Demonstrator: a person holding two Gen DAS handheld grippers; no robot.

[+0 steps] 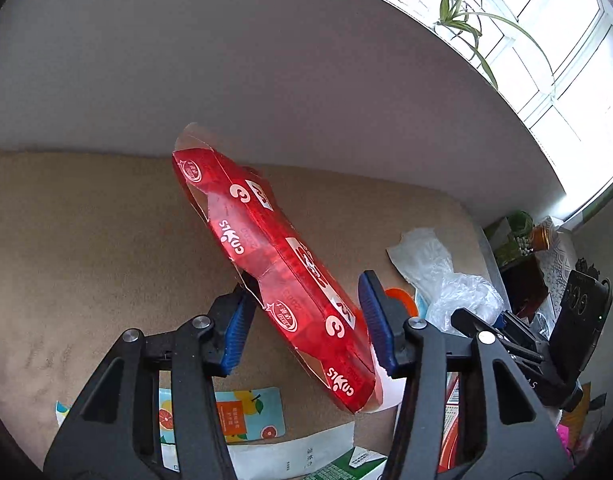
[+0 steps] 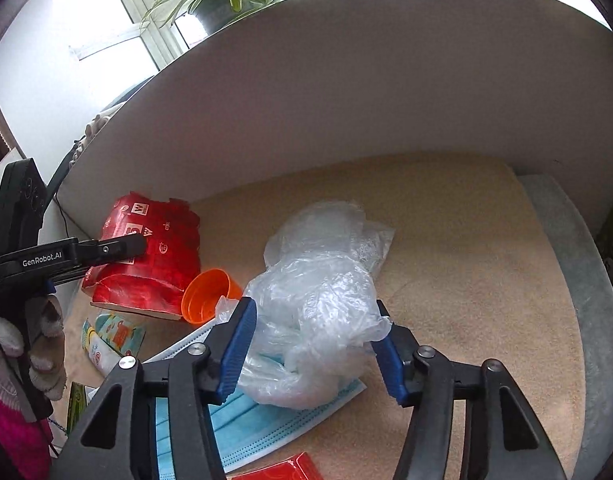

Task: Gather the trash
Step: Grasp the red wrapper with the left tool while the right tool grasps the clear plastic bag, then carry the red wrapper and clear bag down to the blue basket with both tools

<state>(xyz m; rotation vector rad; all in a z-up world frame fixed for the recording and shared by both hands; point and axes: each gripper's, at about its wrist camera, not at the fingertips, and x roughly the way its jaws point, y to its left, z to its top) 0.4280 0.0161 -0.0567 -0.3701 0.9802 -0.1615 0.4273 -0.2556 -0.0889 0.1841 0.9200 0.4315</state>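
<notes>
Two pickups on the go, trash spread over a beige mat w/ a white board behind. L gripper has the red carton between its blue pads; carton is flattened, tilted, top end up toward the board, and looks lifted off the mat. Jaws stand fairly wide tho, w/ the carton angled across the gap, so can't tell if it's really clamped or just resting against the pads. R gripper is down over the clear bag, jaws wide, one pad each side of the crumpled plastic, not closed on it yet. Bag sits on a blue mask; orange cup just beside it on the left. Next, prob: squeeze R shut on the bag only. It's thin & slippery, so bite a good bunch and keep clear of the mask underneath. L needs a firmer pinch before carrying the carton off. No bin in either view.
</notes>
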